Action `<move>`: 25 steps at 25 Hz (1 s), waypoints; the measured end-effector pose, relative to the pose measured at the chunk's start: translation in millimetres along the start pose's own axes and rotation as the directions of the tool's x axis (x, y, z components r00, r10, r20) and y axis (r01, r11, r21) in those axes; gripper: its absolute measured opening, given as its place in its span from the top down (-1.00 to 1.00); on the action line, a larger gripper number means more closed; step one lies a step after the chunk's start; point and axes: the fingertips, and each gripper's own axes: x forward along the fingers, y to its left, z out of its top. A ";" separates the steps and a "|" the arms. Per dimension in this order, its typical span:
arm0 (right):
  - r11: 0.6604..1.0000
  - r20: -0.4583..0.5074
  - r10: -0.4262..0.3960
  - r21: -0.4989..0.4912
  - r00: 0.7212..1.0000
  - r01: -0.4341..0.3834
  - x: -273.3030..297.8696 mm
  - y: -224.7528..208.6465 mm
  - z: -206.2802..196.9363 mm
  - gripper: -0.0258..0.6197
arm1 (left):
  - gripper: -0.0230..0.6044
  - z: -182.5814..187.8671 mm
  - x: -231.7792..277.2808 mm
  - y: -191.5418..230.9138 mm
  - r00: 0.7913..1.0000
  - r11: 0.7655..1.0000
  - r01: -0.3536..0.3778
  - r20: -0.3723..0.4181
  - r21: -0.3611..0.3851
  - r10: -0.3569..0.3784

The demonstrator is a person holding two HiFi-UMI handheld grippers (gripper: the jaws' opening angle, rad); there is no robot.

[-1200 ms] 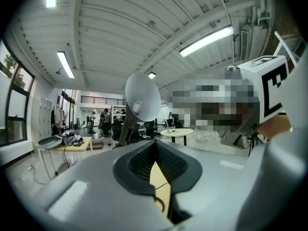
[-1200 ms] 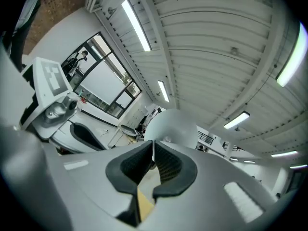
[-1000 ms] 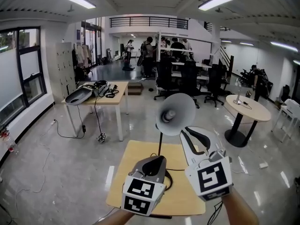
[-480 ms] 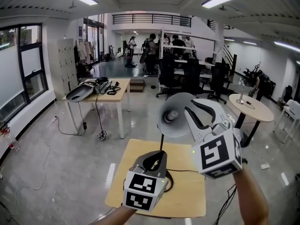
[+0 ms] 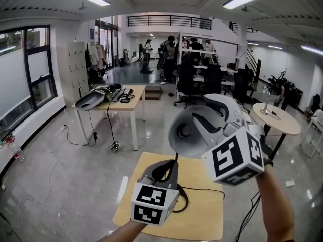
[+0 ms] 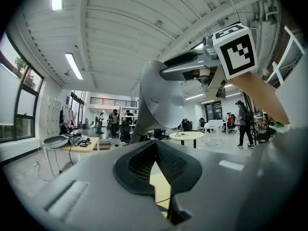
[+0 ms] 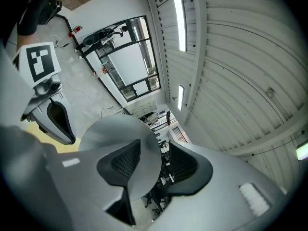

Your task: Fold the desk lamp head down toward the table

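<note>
The right gripper [image 5: 199,108] has risen from near the table [image 5: 202,221] to the lamp head [image 5: 180,131] standing above it. Its jaws have just been opening and stand wide astride the rim, a gap only its own view shows. The left gripper [image 5: 170,165], pinched together and empty over the table, hides most of the lamp's stem [image 6: 138,129] in the head view.

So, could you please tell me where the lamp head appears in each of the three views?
Head view: lamp head just right of centre.
Left gripper view: lamp head at centre, above the jaws.
Right gripper view: lamp head lower centre, rim between the open jaws.
Shared landmark: the yellow tabletop.
</note>
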 end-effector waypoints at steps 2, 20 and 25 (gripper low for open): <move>0.999 -0.001 0.034 -0.018 0.999 -0.034 22.5 -3.7 -7.7 0.38 | 0.90 -0.1 20.1 11.8 1.000 1.000 -0.006 -0.009 -0.003 0.006; 0.999 -0.009 0.005 -0.050 1.000 -0.005 47.9 13.6 -46.8 0.56 | 0.90 -31.3 69.2 20.2 1.000 1.000 -0.012 -0.012 -0.025 0.012; 0.998 -0.018 -0.027 -0.052 0.999 0.027 13.4 10.1 -29.3 0.56 | 0.90 -14.1 39.5 -0.6 1.000 0.999 -0.014 -0.010 -0.030 0.013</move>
